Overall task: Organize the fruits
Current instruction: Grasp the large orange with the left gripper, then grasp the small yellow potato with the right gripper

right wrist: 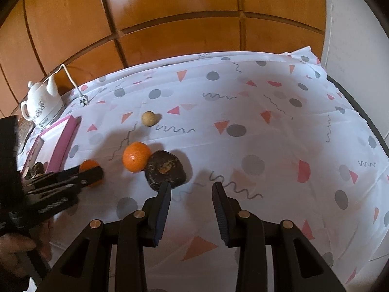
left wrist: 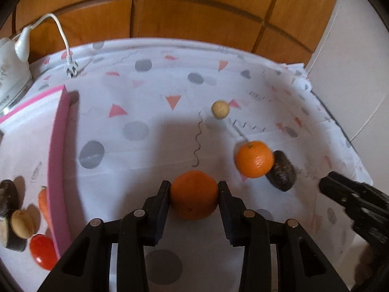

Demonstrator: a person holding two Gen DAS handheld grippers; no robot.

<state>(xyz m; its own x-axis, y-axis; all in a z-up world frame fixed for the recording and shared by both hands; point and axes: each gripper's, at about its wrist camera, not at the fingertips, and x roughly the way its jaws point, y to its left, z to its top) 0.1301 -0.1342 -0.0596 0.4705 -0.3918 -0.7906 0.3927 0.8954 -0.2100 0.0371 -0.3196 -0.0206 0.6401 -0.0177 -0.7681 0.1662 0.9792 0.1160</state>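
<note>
In the left wrist view, the left tongs are closed on a round, smooth-skinned orange fruit, one pad against each side at its widest girth, with the fruit low over the white patterned cloth of the counter. By its look the fruit is firm and light, but the rounded, slightly glossy skin could slip, so this grip across the middle seems the right one. Ahead and to the right of these tongs lies a second dimpled orange fruit, touching a dark, rough, oval fruit, and farther ahead sits a small beige ball-shaped fruit. To the left stands a pink-rimmed white tray already holding several fruits. In the right wrist view, the right tongs stand partly open with nothing between the pads; the dark oval fruit lies just ahead of the left pad, the dimpled orange touching it beyond. The dark fruit looks coarse and easy to grip across its short width. The left tongs appear far to the left with their orange.
</note>
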